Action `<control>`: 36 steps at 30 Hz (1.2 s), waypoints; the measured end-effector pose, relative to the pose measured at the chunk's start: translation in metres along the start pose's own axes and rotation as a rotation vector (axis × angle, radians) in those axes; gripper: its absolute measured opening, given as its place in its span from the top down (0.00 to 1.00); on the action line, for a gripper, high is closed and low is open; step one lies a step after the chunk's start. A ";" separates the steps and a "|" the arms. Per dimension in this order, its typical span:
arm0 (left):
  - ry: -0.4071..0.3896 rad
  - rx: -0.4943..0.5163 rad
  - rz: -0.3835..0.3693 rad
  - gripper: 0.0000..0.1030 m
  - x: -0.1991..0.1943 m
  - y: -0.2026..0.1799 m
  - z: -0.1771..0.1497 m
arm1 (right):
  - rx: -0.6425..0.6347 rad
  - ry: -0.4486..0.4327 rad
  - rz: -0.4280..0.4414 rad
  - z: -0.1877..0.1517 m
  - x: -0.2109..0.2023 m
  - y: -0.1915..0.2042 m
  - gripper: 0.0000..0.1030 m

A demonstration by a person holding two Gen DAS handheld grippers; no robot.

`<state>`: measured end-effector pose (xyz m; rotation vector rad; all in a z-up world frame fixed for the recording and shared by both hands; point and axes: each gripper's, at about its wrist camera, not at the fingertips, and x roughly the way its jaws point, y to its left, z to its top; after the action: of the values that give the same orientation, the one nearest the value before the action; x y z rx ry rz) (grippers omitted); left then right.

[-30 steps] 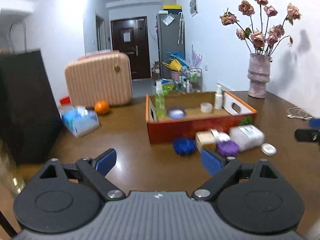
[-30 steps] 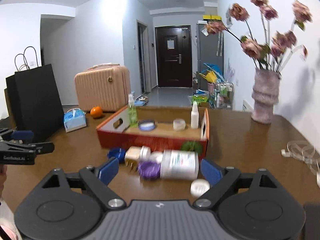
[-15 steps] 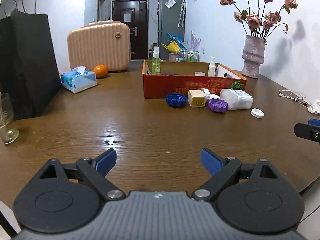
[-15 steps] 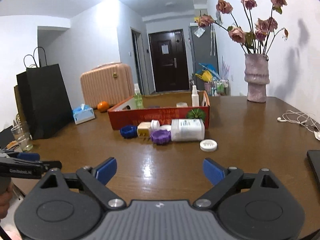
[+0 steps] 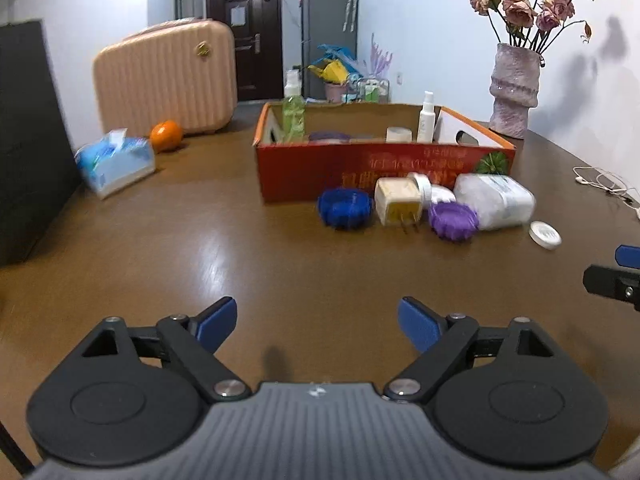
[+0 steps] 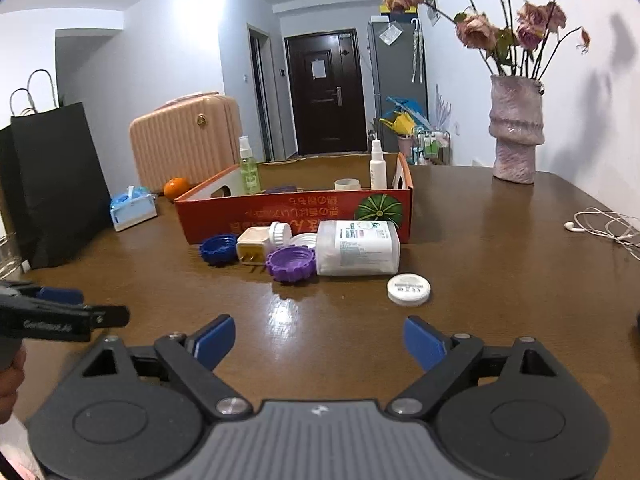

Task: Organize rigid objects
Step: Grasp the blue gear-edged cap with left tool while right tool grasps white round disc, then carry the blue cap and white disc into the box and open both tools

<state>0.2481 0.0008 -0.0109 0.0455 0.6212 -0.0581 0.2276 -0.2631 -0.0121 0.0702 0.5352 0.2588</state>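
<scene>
An open red cardboard box (image 5: 384, 168) (image 6: 296, 212) stands on the brown table and holds a green spray bottle (image 5: 293, 114), a white spray bottle (image 5: 426, 117) and small jars. In front of it lie a blue lid (image 5: 345, 208) (image 6: 219, 249), a cream plug adapter (image 5: 399, 202) (image 6: 252, 246), a purple lid (image 5: 453, 220) (image 6: 291, 263), a white bottle on its side (image 5: 494, 200) (image 6: 358, 247) and a white round cap (image 5: 545, 234) (image 6: 409, 289). My left gripper (image 5: 316, 322) is open and empty, well short of the objects. My right gripper (image 6: 319, 342) is open and empty, just short of the white cap.
A pink suitcase (image 5: 164, 76), an orange (image 5: 166, 140), a tissue pack (image 5: 116, 162) and a black paper bag (image 6: 52, 184) are at the left. A vase of dried roses (image 6: 516, 132) and white earphones (image 6: 608, 226) are at the right.
Both grippers have moved forward toward the box and objects after pulling back half a second ago. Both stay open and empty.
</scene>
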 end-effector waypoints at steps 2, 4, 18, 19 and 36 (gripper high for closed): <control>-0.012 0.035 0.010 0.20 0.020 -0.004 0.013 | 0.001 0.005 0.001 0.008 0.014 -0.002 0.16; -0.019 0.054 0.000 0.20 0.041 -0.007 0.025 | 0.001 0.014 -0.010 0.015 0.030 -0.004 0.17; 0.050 0.072 -0.074 0.32 0.137 -0.002 0.063 | 0.046 0.127 -0.189 0.031 0.106 -0.054 0.40; 0.056 0.057 -0.083 0.33 0.140 -0.001 0.064 | 0.046 0.130 -0.191 0.031 0.108 -0.055 0.40; 0.000 0.010 -0.037 0.48 0.073 0.003 0.046 | 0.019 0.117 -0.153 0.025 0.082 -0.040 0.62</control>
<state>0.3338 -0.0021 -0.0158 0.0437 0.6213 -0.0966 0.3173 -0.2799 -0.0366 0.0323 0.6557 0.1085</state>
